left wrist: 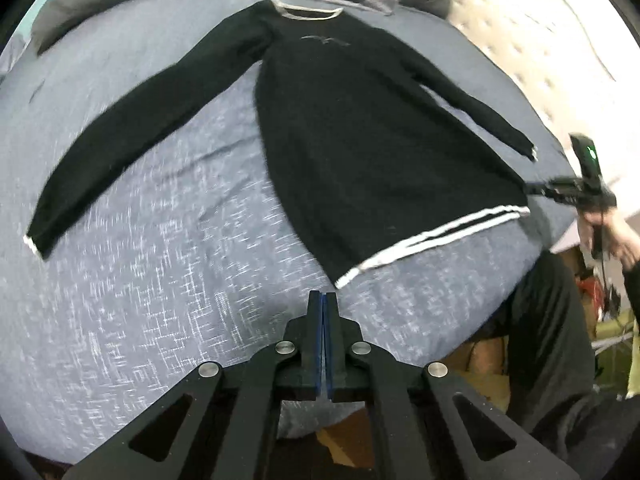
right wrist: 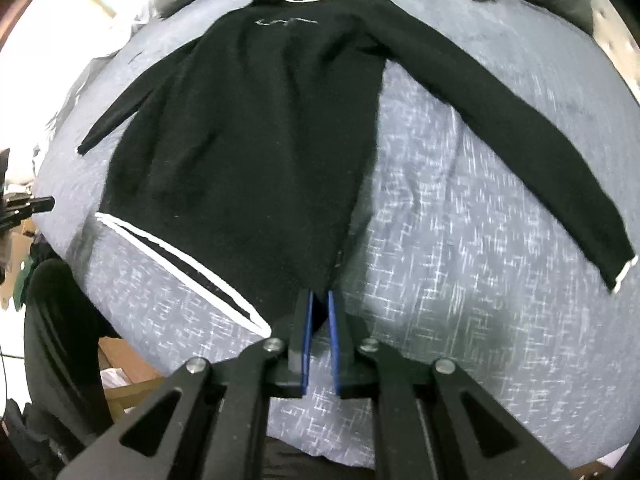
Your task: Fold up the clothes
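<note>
R wrist view, bottom centre: my right gripper (right wrist: 319, 312) pinches sweater (right wrist: 248, 152) hem corner. Sweater's long axis runs up frame to collar. L view: my left gripper (left wrist: 324, 300) pressed together, empty, short of hem; right nearer.

Lying flat and spread on the grey bedcover (left wrist: 132, 288): black long-sleeved sweater (left wrist: 352, 128), both sleeves stretching outward, white collar trim far, white-striped hem near, one hem corner lifting slightly.

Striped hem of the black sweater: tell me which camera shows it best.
The left wrist view: the striped hem runs unbroken from corner to corner. In the right wrist view its near corner is hidden inside the right tongs, which are shut on it.
</note>
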`<state>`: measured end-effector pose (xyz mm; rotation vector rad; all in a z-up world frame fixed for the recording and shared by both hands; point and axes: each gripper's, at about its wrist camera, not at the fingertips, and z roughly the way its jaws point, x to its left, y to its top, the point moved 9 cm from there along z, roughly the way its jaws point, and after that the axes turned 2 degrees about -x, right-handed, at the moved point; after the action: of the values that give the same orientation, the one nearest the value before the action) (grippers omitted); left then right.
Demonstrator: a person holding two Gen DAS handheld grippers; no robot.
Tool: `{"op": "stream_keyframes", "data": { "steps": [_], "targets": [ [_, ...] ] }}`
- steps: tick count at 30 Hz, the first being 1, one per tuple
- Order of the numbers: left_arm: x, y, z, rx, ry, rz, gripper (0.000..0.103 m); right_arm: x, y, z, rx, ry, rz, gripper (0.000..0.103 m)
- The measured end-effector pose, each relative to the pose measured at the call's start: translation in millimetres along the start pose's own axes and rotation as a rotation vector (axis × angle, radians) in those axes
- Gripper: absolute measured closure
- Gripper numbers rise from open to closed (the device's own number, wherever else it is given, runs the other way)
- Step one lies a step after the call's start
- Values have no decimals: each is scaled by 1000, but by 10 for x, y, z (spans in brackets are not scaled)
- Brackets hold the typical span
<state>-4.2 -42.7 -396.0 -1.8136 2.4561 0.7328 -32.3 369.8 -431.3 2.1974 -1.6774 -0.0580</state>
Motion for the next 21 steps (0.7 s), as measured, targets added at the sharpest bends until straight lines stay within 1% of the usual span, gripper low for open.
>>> {"op": "stream_keyframes", "data": {
  "steps": [3,6,8,9,10,11,12,13,14,18,21],
  "targets": [
    [93,63,122,6,4,-42,103,-13,-15,24,-1,16,15,95],
    [110,145,296,24,-2,-67,98,-30,-14,31,-1,36,30,94],
    [94,181,423,38,-14,-83,88,-36,-16,-6,-9,37,35,90],
    [78,185,493,49,-20,-89,84,-44,-12,-21,-17,39,39,87],
    [63,190,564,60,-26,-94,78,-59,0,-31,-28,44,50,76],
    [47,193,629,71,-32,-99,74,-81,14,-36,-39,49,71,60],
    [33,190,684,83,-37,-105,71,-106,20,-32,-45,56,96,50],
    [27,187,748,97,-38,-110,65,-128,22,-23,-48,65,120,35],
    [32,189,783,100,-31,-111,62,-141,24,-12,-48,69,134,34],
    [34,191,867,109,-28,-119,62,-176,19,87,-22,56,153,34],
    [33,191,908,114,-27,-124,62,-214,38,156,-24,47,190,34]
  ]
}}
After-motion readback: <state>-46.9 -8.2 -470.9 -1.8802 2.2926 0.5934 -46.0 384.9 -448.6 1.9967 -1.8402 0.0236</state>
